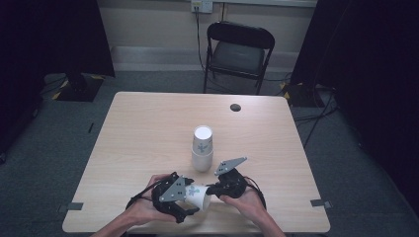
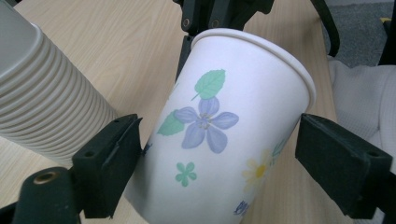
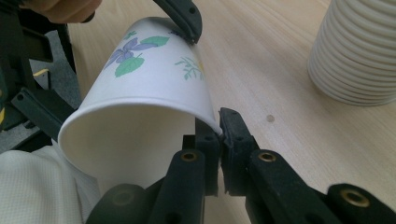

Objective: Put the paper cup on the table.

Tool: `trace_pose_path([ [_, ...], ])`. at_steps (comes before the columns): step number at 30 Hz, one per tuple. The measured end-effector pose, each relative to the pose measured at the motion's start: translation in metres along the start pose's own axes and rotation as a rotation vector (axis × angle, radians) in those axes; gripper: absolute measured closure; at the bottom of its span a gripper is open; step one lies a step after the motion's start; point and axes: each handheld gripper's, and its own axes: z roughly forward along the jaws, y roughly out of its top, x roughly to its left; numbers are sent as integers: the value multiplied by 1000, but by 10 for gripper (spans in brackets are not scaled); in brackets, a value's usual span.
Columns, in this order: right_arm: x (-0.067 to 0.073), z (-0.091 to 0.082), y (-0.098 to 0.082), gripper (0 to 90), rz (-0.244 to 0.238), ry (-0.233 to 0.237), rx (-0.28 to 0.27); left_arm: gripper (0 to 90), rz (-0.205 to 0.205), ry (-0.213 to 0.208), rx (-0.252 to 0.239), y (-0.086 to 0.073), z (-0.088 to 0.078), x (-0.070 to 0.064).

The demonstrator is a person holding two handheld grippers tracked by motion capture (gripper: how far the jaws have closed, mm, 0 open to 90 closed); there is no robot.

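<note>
On the left, the left gripper (image 1: 184, 206) is straddling a flowered paper cup (image 1: 198, 196) lying on its side above the near edge of the pale wood-grain table (image 1: 143, 128); its blocky black jaws are standing wide, one touching the smooth wall. The right gripper (image 1: 211, 189) is pinching the cup's rolled rim. Just beyond, a ribbed stack of white cups (image 1: 202, 147) is standing upright.

bare lab or studio room, black curtains (image 1: 54, 34), folding chair (image 1: 238, 52), wall socket (image 1: 201, 5), floor cables (image 1: 316, 116), taped table (image 1: 148, 123)
</note>
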Motion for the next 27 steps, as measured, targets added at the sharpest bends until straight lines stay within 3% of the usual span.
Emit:
trace_pose_path([
  [5,-1,-1,1,871,18,-3,-15,141,9,-8,16,-1,3,2],
  [14,-2,-7,2,882,44,19,-57,232,70,1,49,-4,11,1],
  [24,0,-12,4,880,80,18,-109,249,70,39,31,-3,12,0],
  [27,0,-13,5,883,87,17,-151,272,68,60,19,-3,12,2],
])
